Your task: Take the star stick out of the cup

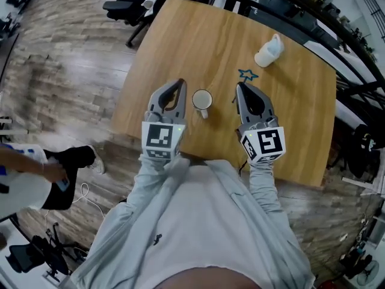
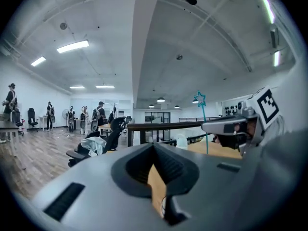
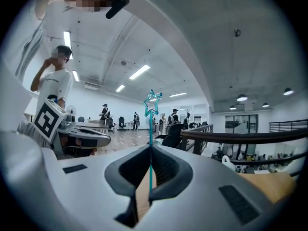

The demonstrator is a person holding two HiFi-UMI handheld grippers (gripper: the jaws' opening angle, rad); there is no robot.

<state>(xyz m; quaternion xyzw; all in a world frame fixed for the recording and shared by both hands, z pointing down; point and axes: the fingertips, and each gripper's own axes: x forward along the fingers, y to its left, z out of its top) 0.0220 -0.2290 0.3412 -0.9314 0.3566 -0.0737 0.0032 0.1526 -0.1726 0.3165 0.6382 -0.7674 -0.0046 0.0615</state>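
head view: the right gripper [image 1: 240, 89] is clamped on the star stick [image 1: 247, 75], which is out of the cup [image 1: 202, 99] and over the middle of the tabletop [image 1: 180, 35]. the cup stands between the two grippers, towards the near edge, with the left gripper [image 1: 178, 84] just beside it.
left gripper view: jaws together, nothing between them; the stick rises at right.
right gripper view: jaws pinch the lower shaft, star upright above.
the stick is judged light, thin and probably bendy, so it is best held low on the shaft, gently.
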